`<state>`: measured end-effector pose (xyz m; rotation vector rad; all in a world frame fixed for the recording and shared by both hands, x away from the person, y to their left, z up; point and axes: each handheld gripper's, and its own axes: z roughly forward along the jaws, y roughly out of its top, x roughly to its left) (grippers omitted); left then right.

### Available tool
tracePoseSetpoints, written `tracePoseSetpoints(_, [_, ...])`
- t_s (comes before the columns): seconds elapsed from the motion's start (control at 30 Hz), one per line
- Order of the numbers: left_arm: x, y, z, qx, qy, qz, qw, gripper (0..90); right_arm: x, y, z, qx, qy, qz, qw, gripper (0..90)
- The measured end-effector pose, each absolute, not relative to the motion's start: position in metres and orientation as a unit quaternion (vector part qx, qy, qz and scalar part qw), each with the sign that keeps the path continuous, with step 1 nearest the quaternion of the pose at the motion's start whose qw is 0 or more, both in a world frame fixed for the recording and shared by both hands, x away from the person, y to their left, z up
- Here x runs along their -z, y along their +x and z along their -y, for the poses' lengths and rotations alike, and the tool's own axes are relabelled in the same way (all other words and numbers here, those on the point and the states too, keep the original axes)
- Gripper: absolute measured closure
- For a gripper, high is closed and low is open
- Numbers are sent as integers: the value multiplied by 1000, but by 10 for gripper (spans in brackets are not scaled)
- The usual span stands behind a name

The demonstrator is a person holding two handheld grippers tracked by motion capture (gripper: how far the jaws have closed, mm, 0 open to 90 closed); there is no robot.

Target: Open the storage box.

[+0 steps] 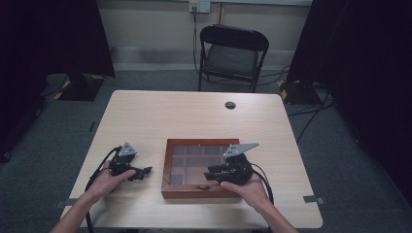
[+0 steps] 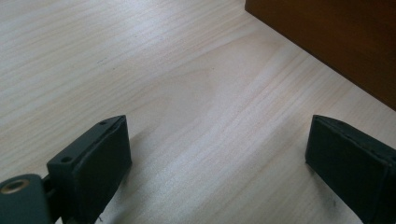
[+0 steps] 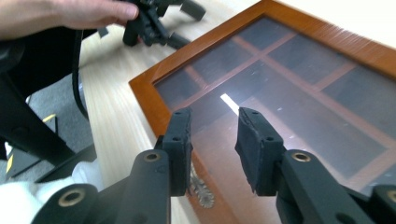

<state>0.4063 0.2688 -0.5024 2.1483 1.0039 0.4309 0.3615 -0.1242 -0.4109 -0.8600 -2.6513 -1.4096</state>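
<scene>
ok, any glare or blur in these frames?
Right gripper view: a bright glare streak on the box's glass lid, and the left gripper farther off is blurred. Left gripper view: soft sheen on the table. High view: dim, dark corners.

Dim room, lit table (image 1: 194, 116); glare on, perhaps, glass lid (image 3: 229, 103).

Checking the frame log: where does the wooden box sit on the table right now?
In the high view the wooden box lies near the table's front edge, between both grippers, the right gripper above its glass lid.

Black jaws; grey three-cornered plates (image 1: 241, 148)
</scene>
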Motion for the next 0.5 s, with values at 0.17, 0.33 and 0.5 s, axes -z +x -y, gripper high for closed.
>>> tracePoseSetpoints(0.17, [502,406,-269,-167,833,-388,357,60,419,357,116,433,-257,864,18,716])
tracePoseSetpoints(0.33, [502,406,-269,-167,833,-388,357,61,424,354,112,424,-242,872,21,740])
tracePoseSetpoints(0.5, [502,406,-269,-167,834,-388,356,61,430,353,111,413,-238,879,27,761])
